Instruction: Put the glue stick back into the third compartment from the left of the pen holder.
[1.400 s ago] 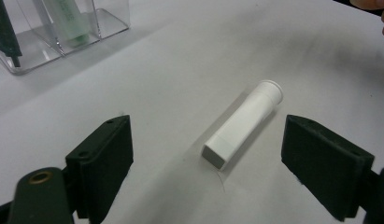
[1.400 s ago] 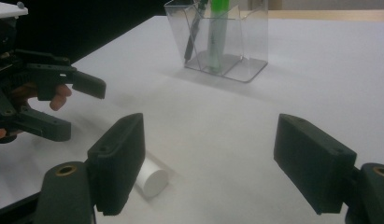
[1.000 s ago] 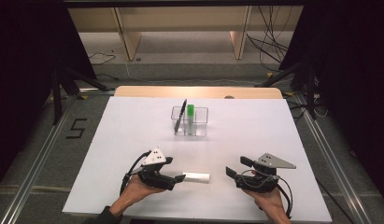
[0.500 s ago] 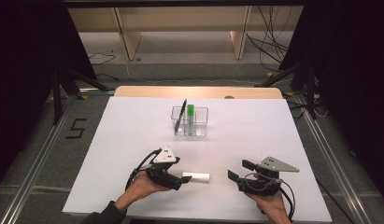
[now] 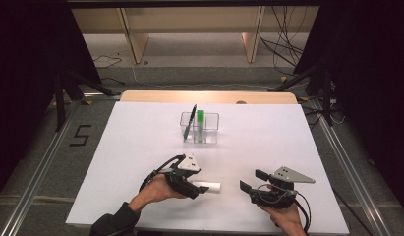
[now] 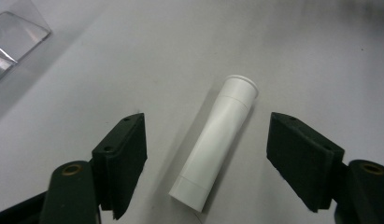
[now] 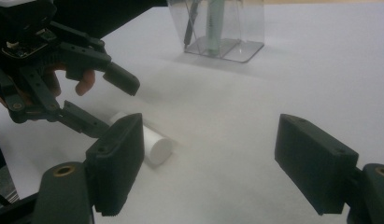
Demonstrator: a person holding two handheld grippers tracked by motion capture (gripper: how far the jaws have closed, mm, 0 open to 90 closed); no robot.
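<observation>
A white tube (image 5: 210,187) lies flat on the white table (image 5: 140,137), near the front edge. My left gripper (image 5: 195,189) straddles its left end. In the left gripper view the tube (image 6: 215,144) runs lengthwise between the two jaws, with a gap on each side. The left gripper (image 6: 210,140) is open, and its jaws have just been closing. My right gripper (image 5: 252,180) rests to the right of the tube, open and empty. In the right gripper view the right gripper (image 7: 213,158) faces the tube (image 7: 157,144) and the left gripper (image 7: 105,100).
A clear plastic box (image 5: 199,129) stands at the middle of the table, holding a black pen (image 5: 190,121) and a green marker (image 5: 201,118). The same box (image 7: 217,28) is beyond the tube in the right gripper view. Cables and wooden shelving lie behind the table.
My left gripper has slid to the right, so its jaws now flank the tube's end. The right gripper has stayed put, and the tube has not moved.
</observation>
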